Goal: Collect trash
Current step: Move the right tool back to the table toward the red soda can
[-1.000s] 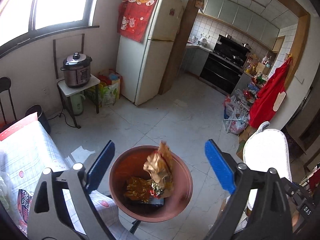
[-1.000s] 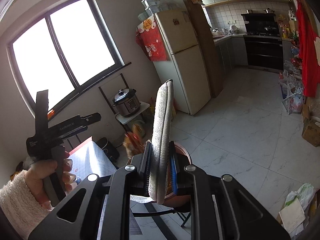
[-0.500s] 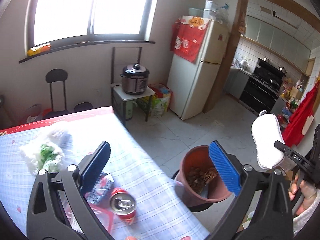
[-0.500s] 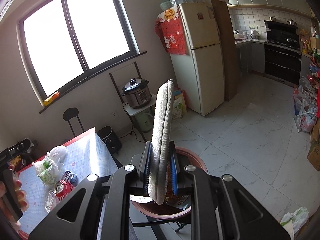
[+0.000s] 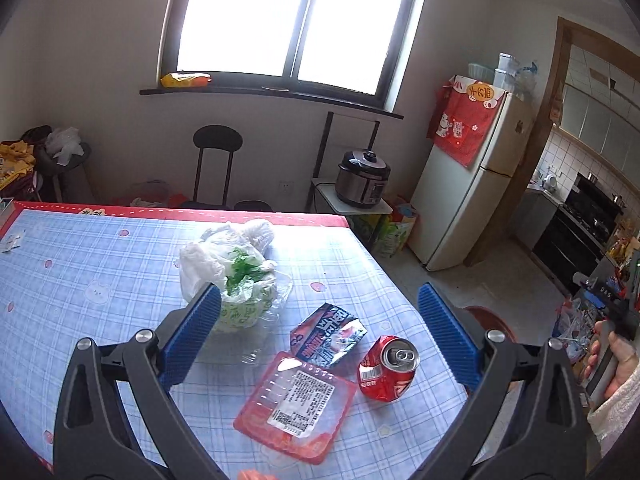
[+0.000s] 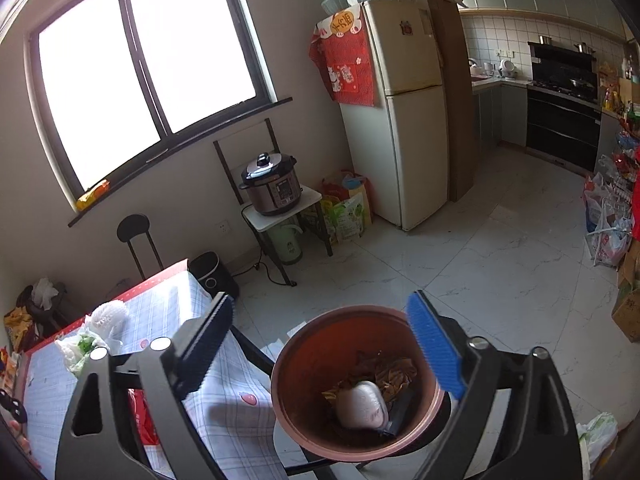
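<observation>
The right tool, jaws just opened wide and empty, hangs over the brown bin. A white pad lies inside on gold wrappers. Beside the bin stands the desk. The left tool is open, empty.

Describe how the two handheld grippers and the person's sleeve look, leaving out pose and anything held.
Both the left gripper and the right gripper have matte black skeletal frames with triangular cut-outs and silver pivot bolts. Their jaws carry ribbed blue pads. In the left wrist view, white lettering shows on the right gripper's black body. The sleeve is cream, fuzzy fabric. No cables show.
</observation>
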A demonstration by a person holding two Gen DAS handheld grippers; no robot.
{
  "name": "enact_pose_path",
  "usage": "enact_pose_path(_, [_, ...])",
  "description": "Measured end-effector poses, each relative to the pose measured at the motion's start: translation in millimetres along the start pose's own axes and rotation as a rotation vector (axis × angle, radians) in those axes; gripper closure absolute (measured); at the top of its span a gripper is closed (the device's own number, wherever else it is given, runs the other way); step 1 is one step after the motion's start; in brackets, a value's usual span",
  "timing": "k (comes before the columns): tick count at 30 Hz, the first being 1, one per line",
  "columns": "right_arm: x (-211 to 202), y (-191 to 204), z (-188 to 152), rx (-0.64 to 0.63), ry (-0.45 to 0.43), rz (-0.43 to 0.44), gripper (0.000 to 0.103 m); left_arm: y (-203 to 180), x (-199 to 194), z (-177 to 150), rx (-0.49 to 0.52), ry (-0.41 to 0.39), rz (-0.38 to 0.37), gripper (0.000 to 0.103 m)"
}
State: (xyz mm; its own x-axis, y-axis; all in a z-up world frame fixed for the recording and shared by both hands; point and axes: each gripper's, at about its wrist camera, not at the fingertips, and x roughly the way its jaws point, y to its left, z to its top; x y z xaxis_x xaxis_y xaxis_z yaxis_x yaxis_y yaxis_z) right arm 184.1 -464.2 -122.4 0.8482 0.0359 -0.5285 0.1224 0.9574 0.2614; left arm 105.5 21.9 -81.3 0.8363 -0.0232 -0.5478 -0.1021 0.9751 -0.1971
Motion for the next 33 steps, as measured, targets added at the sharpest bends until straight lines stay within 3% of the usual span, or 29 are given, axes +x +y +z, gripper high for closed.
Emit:
enact_pose_path(7, [-28, 46, -10, -0.067, -0.032, 0.021, 0.006, 42, -16, -17, -0.004, 0.024, 0.056, 0.006])
enact_pose_path(17, [-8, 135, -66, -0.137, 0.101, 0.157, 0.006, 101, -27, -21, -0.044, 0.006, 0.086, 0.006])
enact_pose_path(22, [12, 189, -103, -0.224, 0.194, 0.222, 0.006, 127, -17, -34, -0.083, 0.046, 0.073, 0.006])
enact_pose_path(27, [26, 238, -141, -0.351, 0.261, 0.186, 0.006, 155, -2, -46, -0.141, 0.08, 0.051, 0.006])
enact_pose_path(33, [43, 272, -181, -0.402, 0.323, 0.187, 0.006, 181, 21, -60, -0.163, 0.155, 0.119, 0.006])
